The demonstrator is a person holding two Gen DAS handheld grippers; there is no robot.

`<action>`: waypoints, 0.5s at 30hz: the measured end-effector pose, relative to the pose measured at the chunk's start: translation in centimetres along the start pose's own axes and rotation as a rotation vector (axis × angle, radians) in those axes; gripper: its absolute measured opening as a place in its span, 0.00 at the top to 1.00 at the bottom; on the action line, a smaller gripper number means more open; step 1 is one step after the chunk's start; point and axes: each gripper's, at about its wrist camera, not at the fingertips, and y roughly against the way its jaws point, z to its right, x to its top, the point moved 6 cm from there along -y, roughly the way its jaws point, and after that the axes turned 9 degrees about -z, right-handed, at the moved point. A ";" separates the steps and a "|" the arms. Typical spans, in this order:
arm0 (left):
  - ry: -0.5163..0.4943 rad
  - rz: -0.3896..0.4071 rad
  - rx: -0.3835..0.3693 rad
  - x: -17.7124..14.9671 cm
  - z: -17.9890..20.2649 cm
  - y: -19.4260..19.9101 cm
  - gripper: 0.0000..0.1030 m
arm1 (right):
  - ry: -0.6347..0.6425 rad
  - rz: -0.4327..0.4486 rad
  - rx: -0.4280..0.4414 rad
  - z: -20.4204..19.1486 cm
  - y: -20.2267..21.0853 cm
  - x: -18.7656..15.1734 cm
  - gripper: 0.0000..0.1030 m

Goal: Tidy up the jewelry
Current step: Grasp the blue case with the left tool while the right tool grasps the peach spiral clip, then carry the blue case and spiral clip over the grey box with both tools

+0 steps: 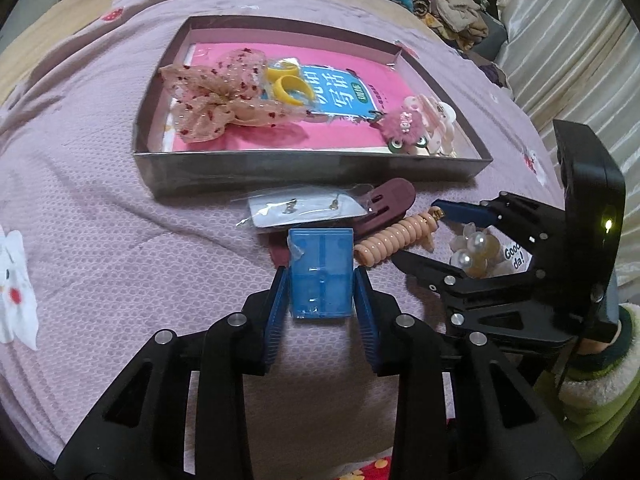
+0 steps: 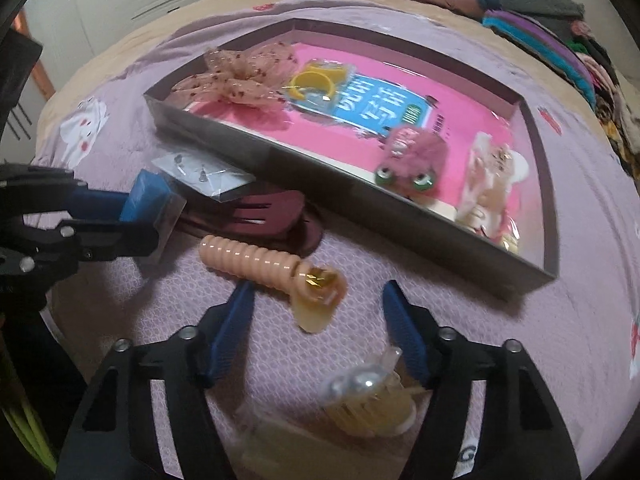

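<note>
Left gripper [image 1: 321,280] jaws clamp a blue box [image 1: 321,274] above the bed [image 1: 120,240]; right gripper [image 2: 318,334] jaws, half-spread, straddle a coil tie [image 2: 256,262], untouched.

both wrist views close, angled down, sharing tray [image 1: 312,168].

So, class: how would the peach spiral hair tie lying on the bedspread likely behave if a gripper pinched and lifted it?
The spiral hair tie looks like coiled plastic, so it would probably flex and stretch, not stay stiff. It seems light. Its rounded coils might roll on the bedspread if nudged.
</note>
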 end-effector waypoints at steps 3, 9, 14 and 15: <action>0.009 0.007 -0.003 0.0 -0.4 0.6 0.76 | 0.022 0.017 0.006 -0.5 0.4 0.2 0.58; 0.016 0.026 -0.007 0.4 -0.9 1.9 0.76 | 0.007 0.052 0.026 -0.8 1.8 -0.2 0.82; 0.013 0.044 -0.010 0.6 -0.8 3.0 0.76 | -0.030 0.116 0.031 -0.1 4.1 -0.3 0.82; 0.011 0.048 -0.010 0.6 -0.8 3.3 0.76 | -0.040 0.130 0.033 0.1 4.7 -0.3 0.82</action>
